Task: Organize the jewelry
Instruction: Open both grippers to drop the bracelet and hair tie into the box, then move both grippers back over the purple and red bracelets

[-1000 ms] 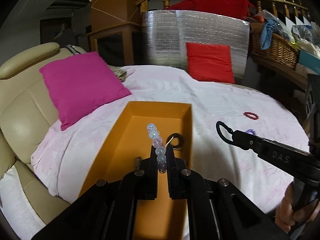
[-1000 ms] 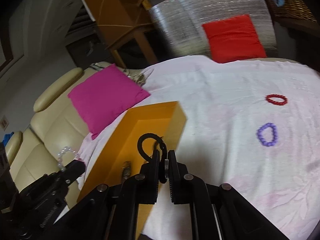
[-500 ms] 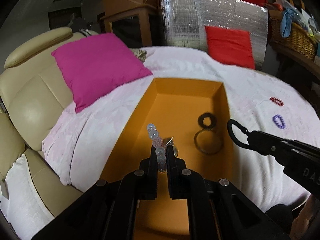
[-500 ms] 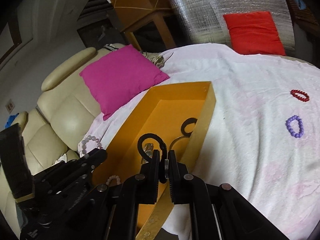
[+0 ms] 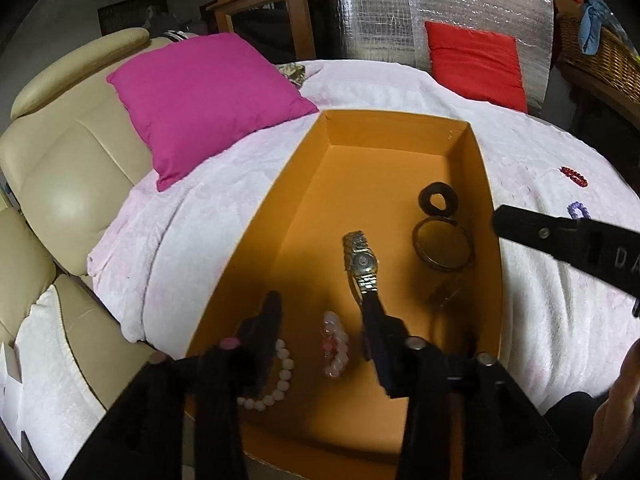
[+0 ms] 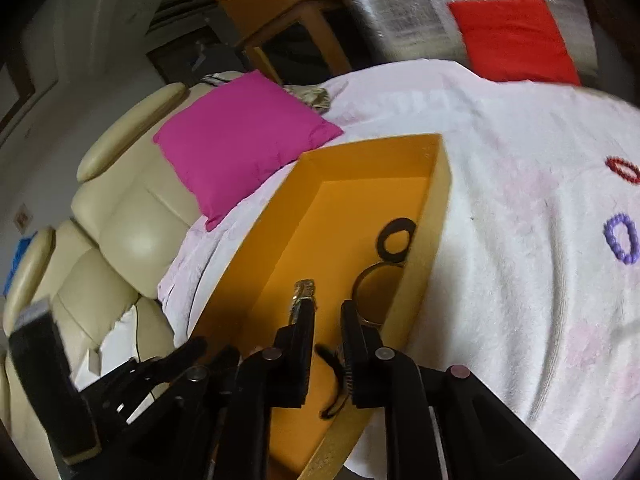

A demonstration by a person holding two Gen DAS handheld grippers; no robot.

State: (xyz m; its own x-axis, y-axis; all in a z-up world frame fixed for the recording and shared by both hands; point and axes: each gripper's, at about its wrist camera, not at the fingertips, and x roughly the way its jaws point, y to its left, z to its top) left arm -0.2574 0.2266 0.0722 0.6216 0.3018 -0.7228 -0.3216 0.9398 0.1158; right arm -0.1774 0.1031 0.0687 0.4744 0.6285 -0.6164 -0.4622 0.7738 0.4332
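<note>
An orange box [image 5: 400, 128] lies on the white-covered bed. My left gripper [image 5: 322, 304] is open low over its near end; a clear pink bead bracelet [image 5: 334, 344] lies between its fingers, beside a pale bead bracelet [image 5: 276, 380]. A gold watch [image 5: 360, 260], a black hair tie [image 5: 438, 198] and a thin bangle [image 5: 442, 246] lie further in. My right gripper [image 6: 326, 312] is open over the box's right wall [image 6: 420, 264]; a black loop [image 6: 336, 376] hangs between its fingers. A red bracelet [image 6: 622, 168] and a purple one [image 6: 622, 238] lie on the cover.
A magenta pillow [image 5: 208, 92] rests on the cream sofa [image 5: 60, 160] left of the box. A red pillow [image 5: 476, 64] leans on a silver panel [image 5: 440, 12] at the back. A wicker basket [image 5: 600, 52] stands at the far right.
Both grippers opened. The clear bead bracelet left my left gripper and lies in the box. The black loop slipped down from my right gripper's tips. Both grippers moved lower over the box.
</note>
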